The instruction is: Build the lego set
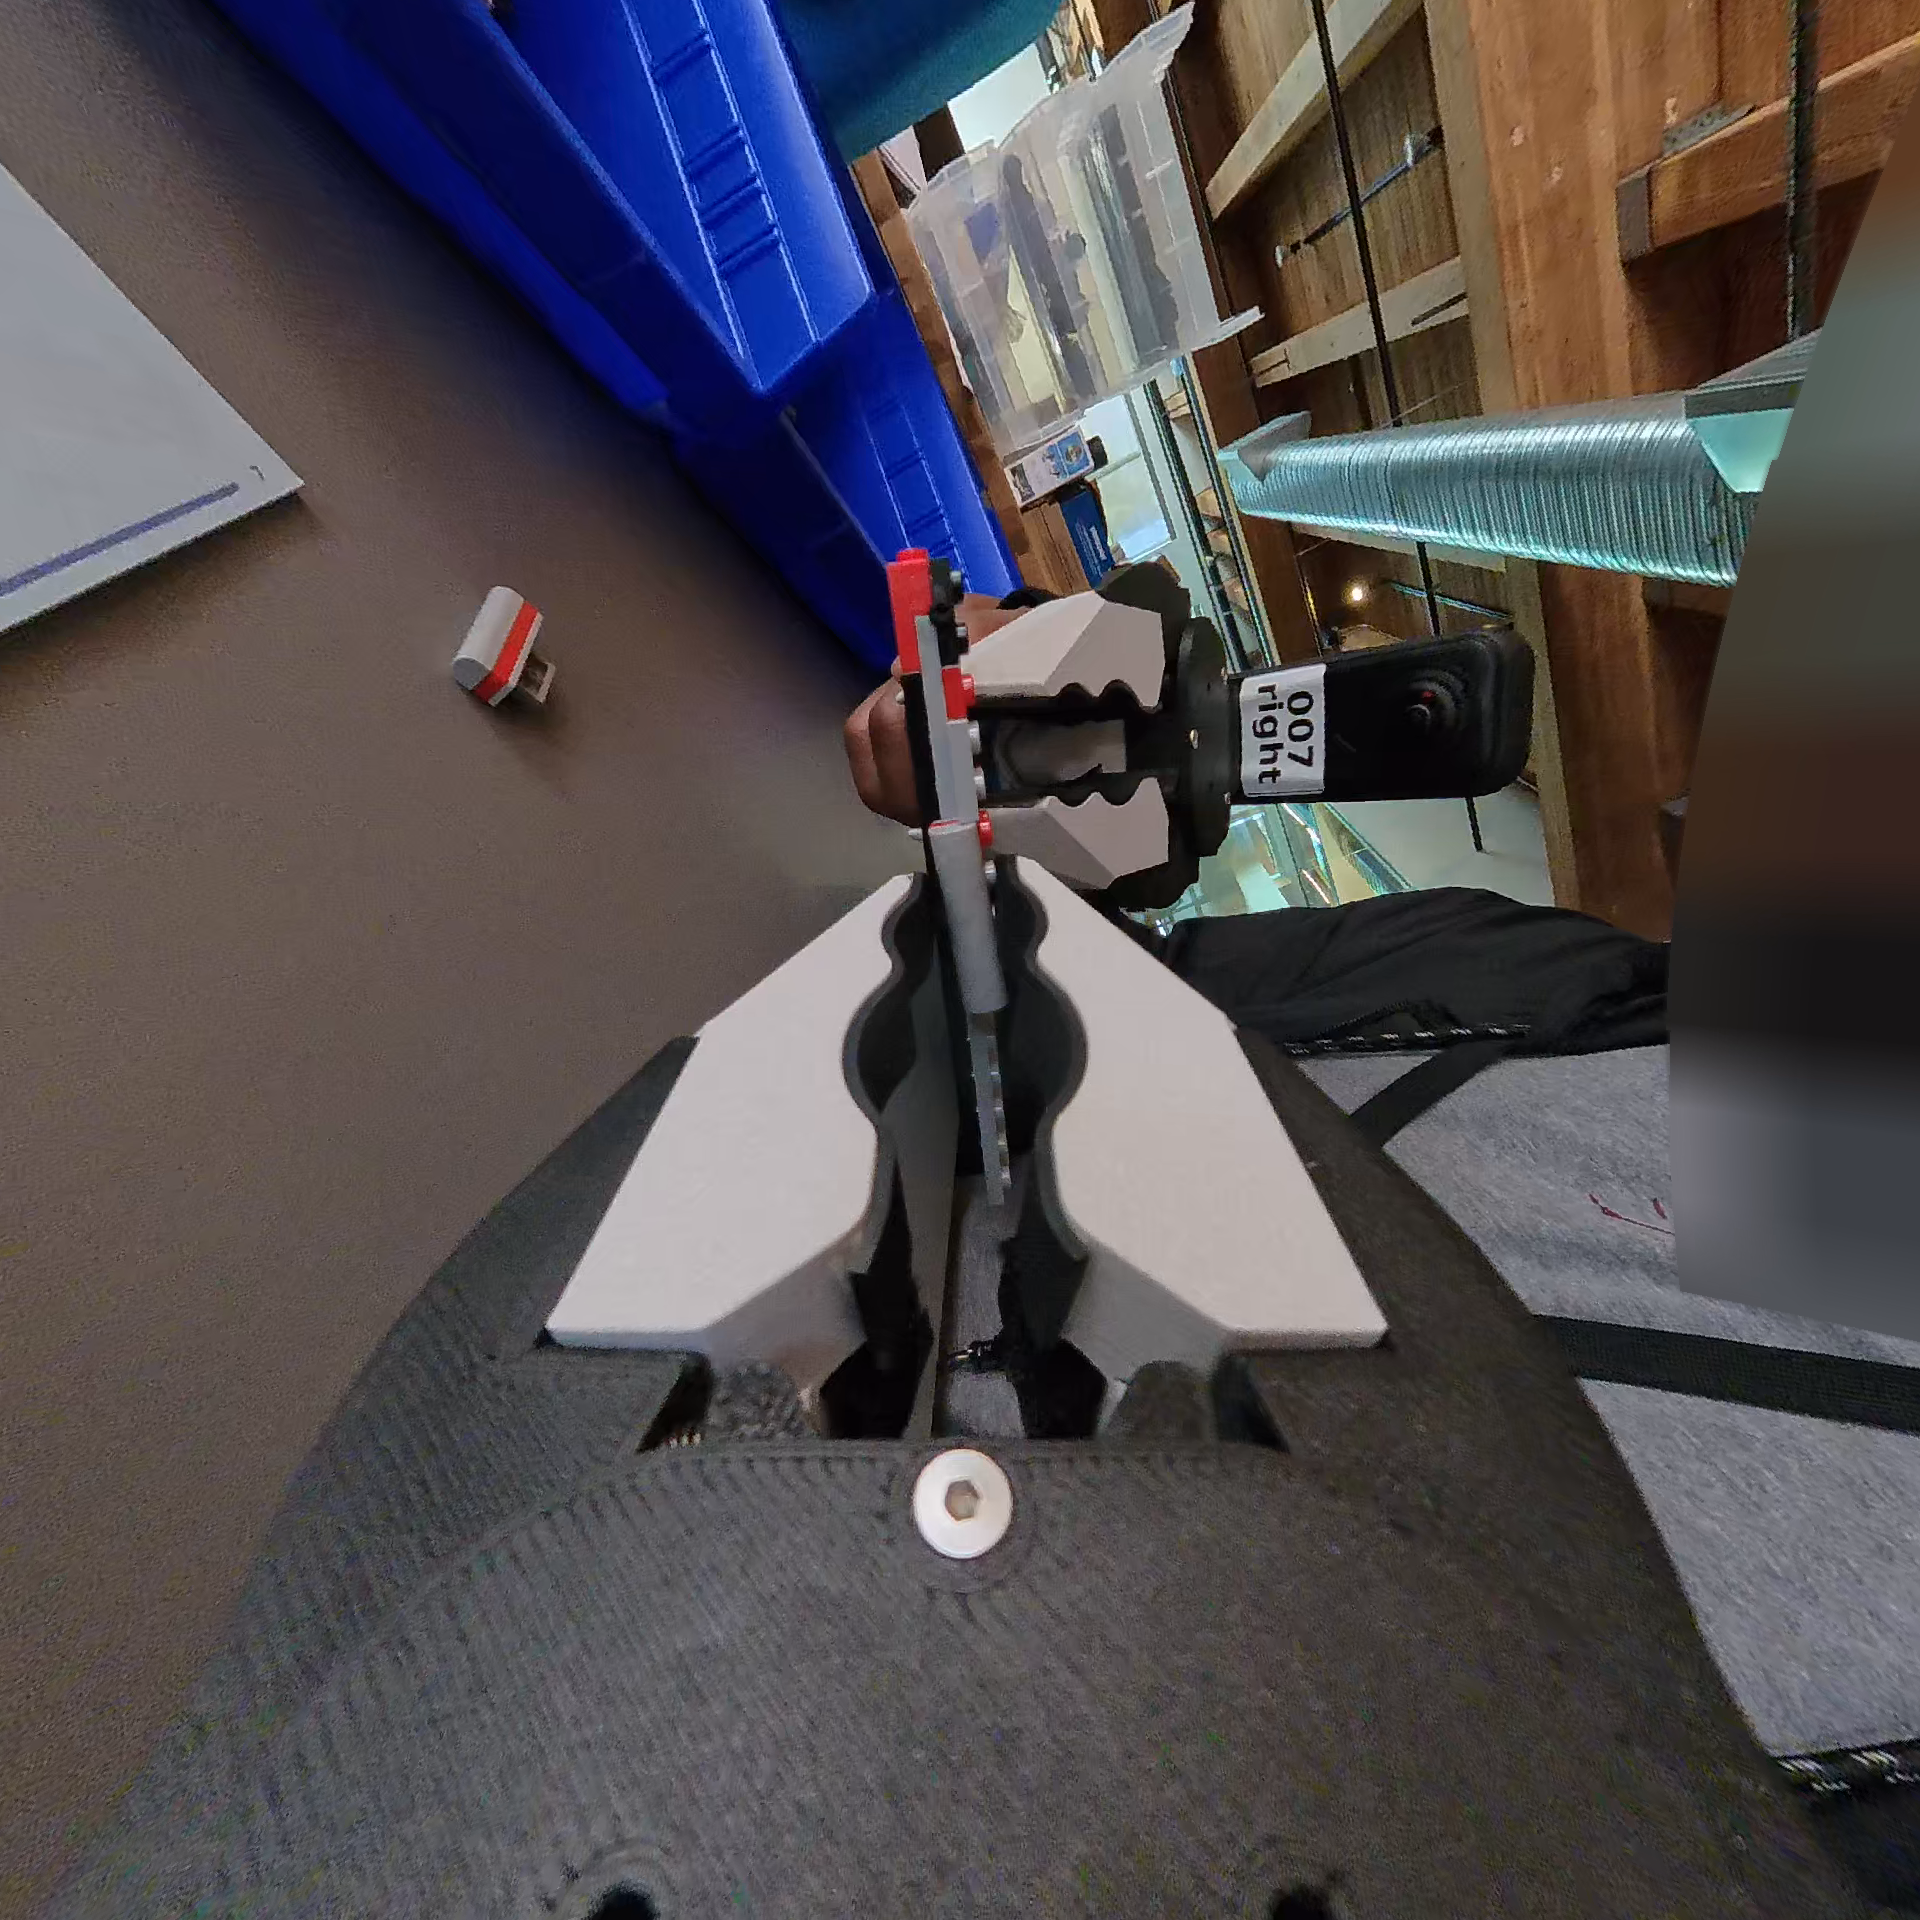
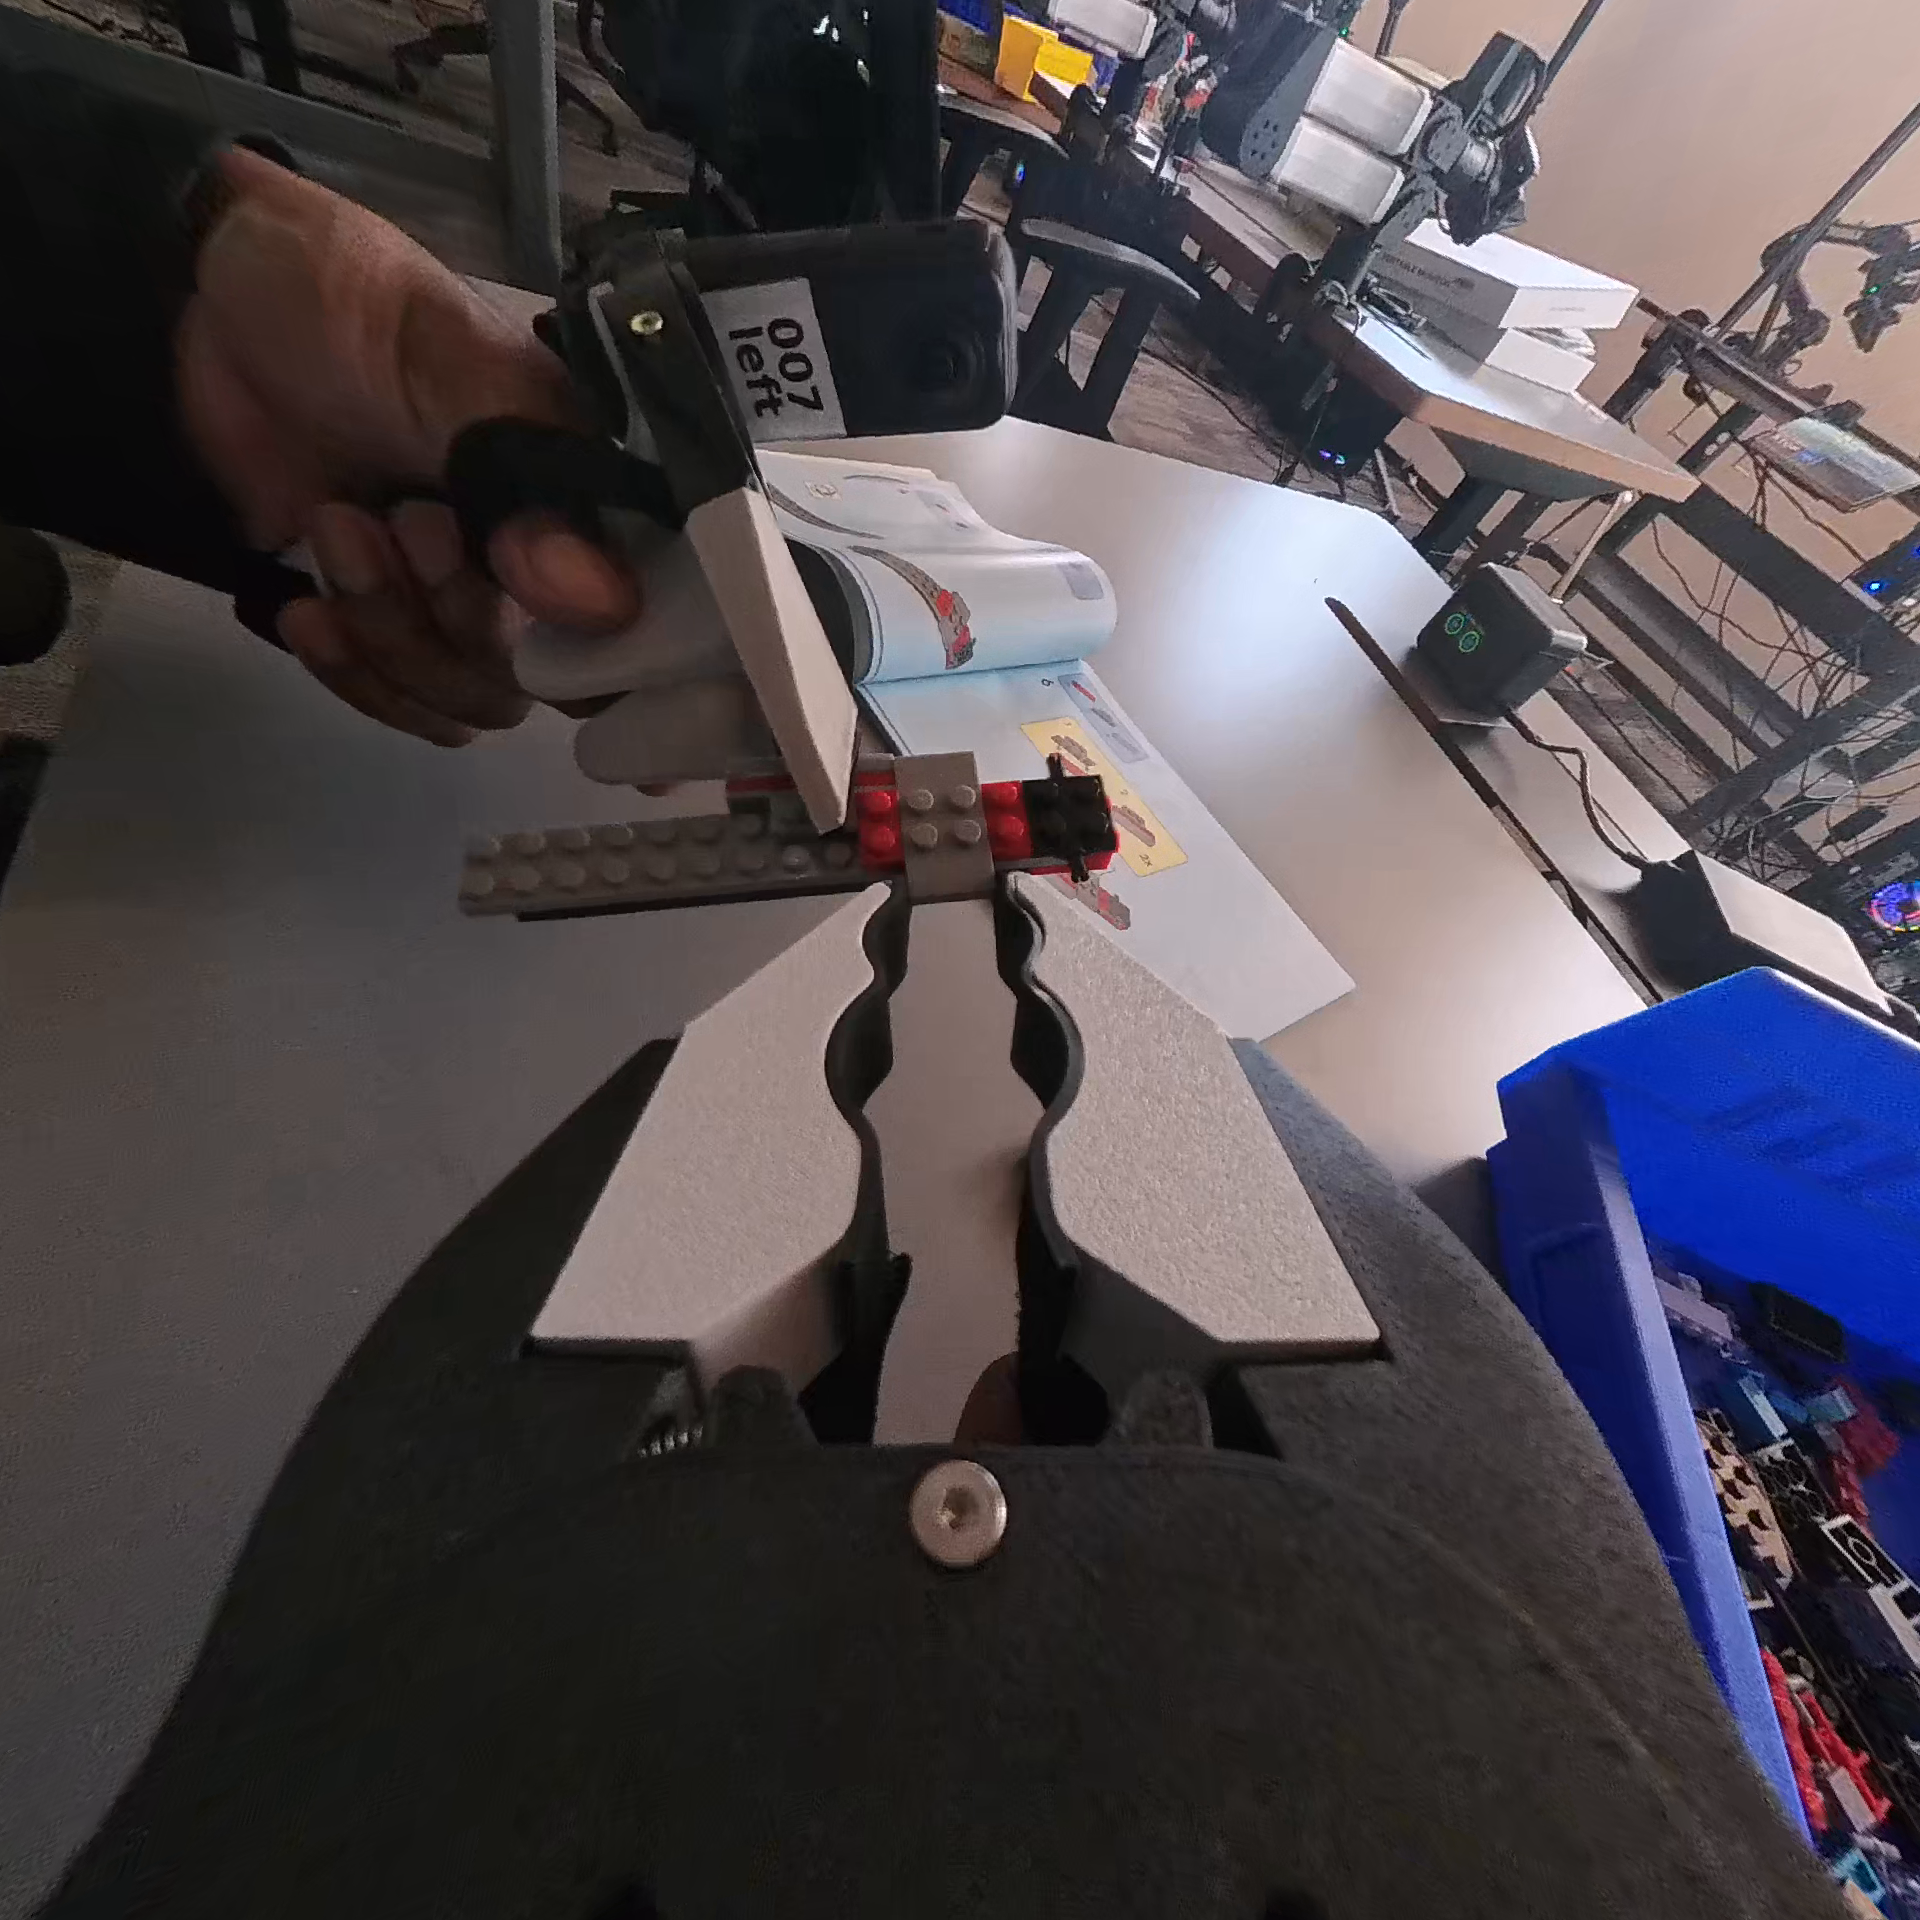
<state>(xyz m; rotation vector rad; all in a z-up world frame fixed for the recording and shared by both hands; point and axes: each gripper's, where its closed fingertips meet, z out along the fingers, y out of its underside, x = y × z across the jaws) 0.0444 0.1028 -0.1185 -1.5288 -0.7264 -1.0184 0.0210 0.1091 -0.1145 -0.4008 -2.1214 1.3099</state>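
Observation:
The lego assembly (image 1: 940,727) is a long grey plate (image 2: 644,862) with red bricks, a grey plate (image 2: 940,821) across them and a black piece (image 2: 1070,816) at one end. My left gripper (image 1: 961,894) is shut on the long plate, seen edge-on, and holds it above the table. In the right wrist view the left gripper (image 2: 800,800) clamps the plate from above. My right gripper (image 2: 951,888) has its tips on either side of the grey cross plate, closed on it. It faces the assembly in the left wrist view (image 1: 982,753).
An open instruction booklet (image 2: 1039,644) lies on the table (image 2: 1299,582) behind the assembly. A small grey and red lego piece (image 1: 499,649) lies loose on the table. Blue bins (image 1: 665,208) line the far edge; one blue bin (image 2: 1714,1195) holds several bricks. A small black device (image 2: 1486,644) sits at the right. Less than 4 cm separates the two grippers' tips.

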